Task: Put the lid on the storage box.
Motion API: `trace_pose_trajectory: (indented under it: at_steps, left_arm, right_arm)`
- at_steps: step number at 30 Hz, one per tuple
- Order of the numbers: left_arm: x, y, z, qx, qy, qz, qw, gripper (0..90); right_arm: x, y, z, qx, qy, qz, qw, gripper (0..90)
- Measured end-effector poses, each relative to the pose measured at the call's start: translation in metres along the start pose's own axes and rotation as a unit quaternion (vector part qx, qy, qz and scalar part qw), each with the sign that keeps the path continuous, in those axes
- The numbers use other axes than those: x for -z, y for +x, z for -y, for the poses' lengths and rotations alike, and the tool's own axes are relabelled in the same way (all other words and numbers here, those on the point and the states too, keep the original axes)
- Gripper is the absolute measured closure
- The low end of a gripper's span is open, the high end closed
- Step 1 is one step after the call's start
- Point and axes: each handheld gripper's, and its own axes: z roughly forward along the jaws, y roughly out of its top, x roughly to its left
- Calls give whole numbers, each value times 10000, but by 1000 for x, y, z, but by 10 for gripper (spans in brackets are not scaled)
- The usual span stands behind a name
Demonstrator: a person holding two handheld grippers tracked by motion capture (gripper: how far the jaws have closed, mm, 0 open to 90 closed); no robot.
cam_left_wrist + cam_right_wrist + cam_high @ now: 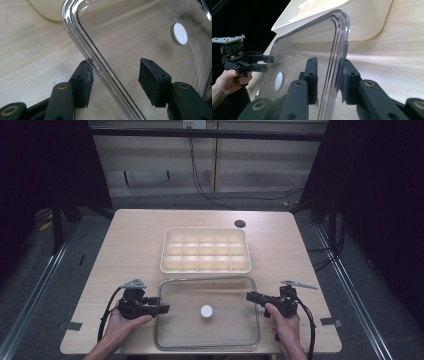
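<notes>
A clear plastic lid (226,292) with a white round knob (206,311) lies flat on the wooden table, just in front of a cream compartment tray (206,229). My left gripper (164,309) is at the lid's left rim. In the left gripper view it (116,75) stands open, with the rim of the lid (100,67) passing between the jaws and touching the outer pad. My right gripper (250,296) is at the lid's right rim. In its own view it (329,75) is open, straddling the lid's edge (338,50) with a small gap at the inner pad.
The tray (362,20) sits right behind the lid with several empty cells. A dark round hole (240,224) lies in the table near its far edge. Grey tape marks (73,325) sit at the near corners. Cables run over the floor behind the table.
</notes>
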Motion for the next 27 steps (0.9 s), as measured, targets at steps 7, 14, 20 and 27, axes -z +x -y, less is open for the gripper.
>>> trace_pose_trajectory:
  at_steps: [7, 14, 20, 27]
  left_arm:
    - [8, -2, -3, -53, -201, -66, 9998, 529]
    - [12, -3, -7, -58, -260, -59, 9996, 541]
    - [17, -4, -12, -74, -408, -1, 9991, 575]
    - [26, -4, -16, -65, -616, -38, 9981, 620]
  right_arm:
    - [-2, 3, -1, 108, 91, 211, 9997, 683]
    - [-3, 6, -3, 142, 75, 284, 9995, 668]
    - [-2, 11, -6, 252, 39, 368, 9990, 655]
    - [-2, 17, -10, 336, -67, 388, 9987, 654]
